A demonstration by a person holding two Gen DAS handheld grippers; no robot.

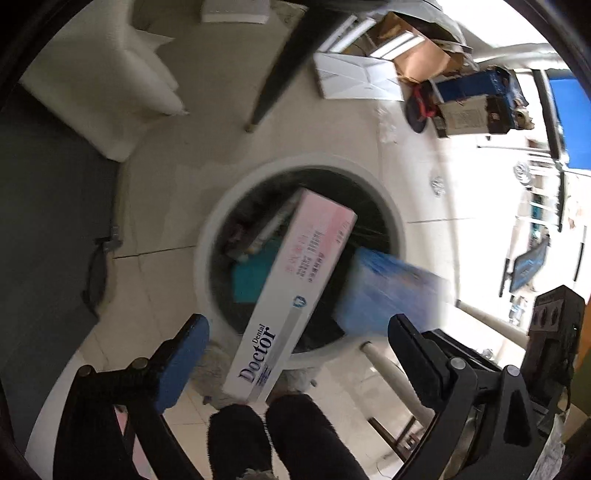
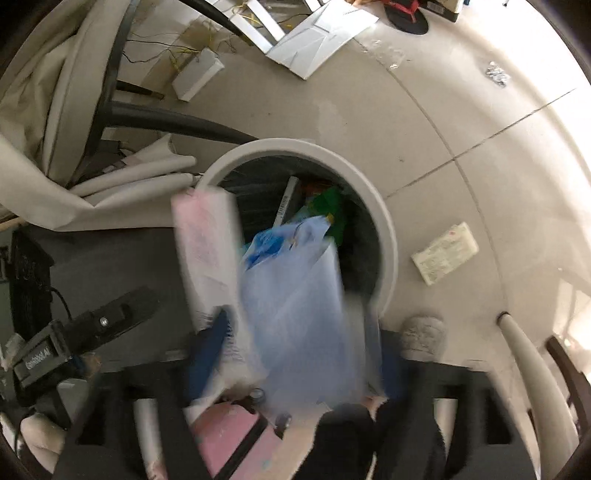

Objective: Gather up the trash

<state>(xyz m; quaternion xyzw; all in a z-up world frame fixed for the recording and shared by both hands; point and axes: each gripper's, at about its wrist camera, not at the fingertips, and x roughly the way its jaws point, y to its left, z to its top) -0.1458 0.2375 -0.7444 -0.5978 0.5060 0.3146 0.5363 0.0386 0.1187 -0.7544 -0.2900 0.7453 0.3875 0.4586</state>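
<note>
A round white trash bin with a dark liner stands on the tiled floor and holds several items. My left gripper is open above it; a pink-white "Dental Doctor" toothpaste box hangs loose between its fingers, pointing into the bin. A blurred blue box drops beside it. In the right wrist view the bin lies below my right gripper, open, with the blurred blue box and the toothpaste box in front of it.
A white packet lies on the floor right of the bin. White cardboard, boxes and a dark table leg are further off. Rolled paper and cloth lie left of the bin.
</note>
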